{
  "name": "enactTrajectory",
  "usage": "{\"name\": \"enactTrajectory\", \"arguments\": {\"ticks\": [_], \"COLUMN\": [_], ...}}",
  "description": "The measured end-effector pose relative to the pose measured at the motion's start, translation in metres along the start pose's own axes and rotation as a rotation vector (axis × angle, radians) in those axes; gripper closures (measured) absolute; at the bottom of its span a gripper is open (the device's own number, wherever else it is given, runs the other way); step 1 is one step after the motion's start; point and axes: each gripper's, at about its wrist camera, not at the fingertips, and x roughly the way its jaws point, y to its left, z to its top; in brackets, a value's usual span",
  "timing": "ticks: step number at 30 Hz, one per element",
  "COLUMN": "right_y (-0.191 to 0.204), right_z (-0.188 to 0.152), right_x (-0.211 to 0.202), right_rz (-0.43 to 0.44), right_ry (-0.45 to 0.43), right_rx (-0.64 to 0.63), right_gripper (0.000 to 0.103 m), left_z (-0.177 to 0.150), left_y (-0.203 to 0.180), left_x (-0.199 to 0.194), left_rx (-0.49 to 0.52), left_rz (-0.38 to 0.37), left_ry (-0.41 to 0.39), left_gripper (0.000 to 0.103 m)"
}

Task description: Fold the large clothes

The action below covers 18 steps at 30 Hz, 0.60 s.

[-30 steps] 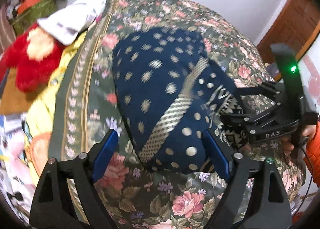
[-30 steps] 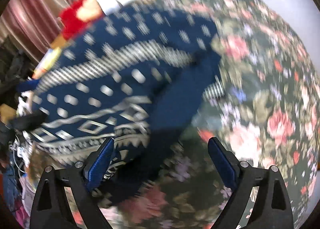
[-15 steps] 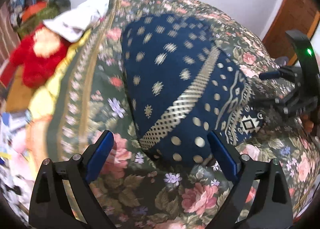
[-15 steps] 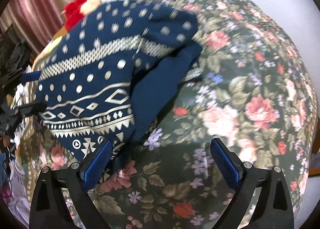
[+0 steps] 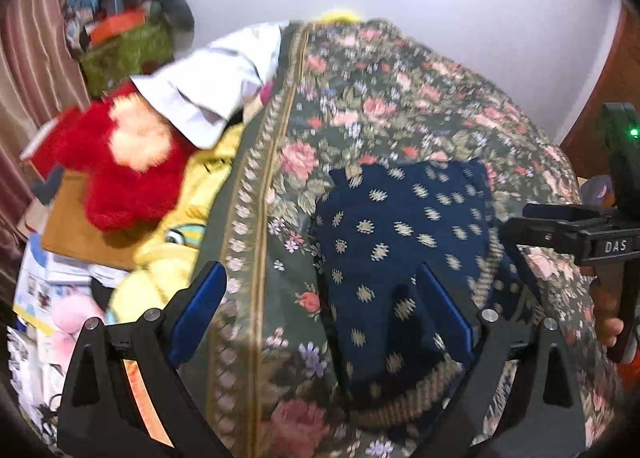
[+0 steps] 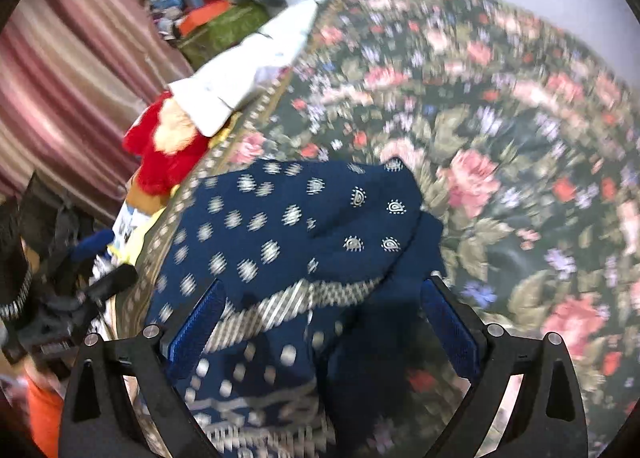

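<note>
Most of the folding looks done, judging by how compact the navy patterned garment (image 5: 400,242) lies: it sits as a doubled-over bundle on the floral bedspread (image 5: 420,90), with a silver-striped band running across its near part and a layer lapped over on top. Both views are blurred, so the exact number of layers cannot be told.

The left tongs (image 5: 320,310) are spread wide and hold nothing; the finger at 3 o'clock hangs over the garment's near edge, the one at 9 o'clock over bare bedspread. The right tongs (image 6: 320,322) are likewise wide open and empty, poised over the striped band.

What seems left is at most one more fold or a smoothing of the uneven edge at about 3 o'clock in the right wrist view, then setting the bundle aside.

A red plush toy (image 5: 116,162) and a white cloth (image 5: 216,78) lie off the bedspread toward 10 o'clock, well apart from the garment.
</note>
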Motion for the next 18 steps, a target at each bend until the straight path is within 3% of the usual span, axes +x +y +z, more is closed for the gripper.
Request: {"name": "enactTrajectory", "arguments": {"ticks": [2, 4, 9, 13, 18], "right_y": [-0.009, -0.023, -0.055, -0.052, -0.025], "right_z": [0.002, 0.001, -0.012, -0.025, -0.044], "right_x": [0.019, 0.035, 0.029, -0.01, -0.09], "right_rz": [-0.03, -0.058, -0.004, -0.071, -0.051], "right_ry": [0.034, 0.055, 0.072, 0.031, -0.114], "right_rx": [0.021, 0.031, 0.106, 0.054, -0.012], "right_gripper": [0.006, 0.006, 0.006, 0.006, 0.006], "left_z": [-0.003, -0.01, -0.016, -0.022, -0.028], "left_y": [0.0, 0.0, 0.007, 0.003, -0.012], "left_x": [0.024, 0.03, 0.025, -0.001, -0.055], "left_rx": [0.008, 0.004, -0.039, -0.019, 0.022], "left_rz": [-0.007, -0.03, -0.064, -0.004, 0.039], "left_ry": [0.053, 0.045, 0.046, 0.026, -0.067], "left_gripper": [0.006, 0.006, 0.006, 0.007, 0.007]}}
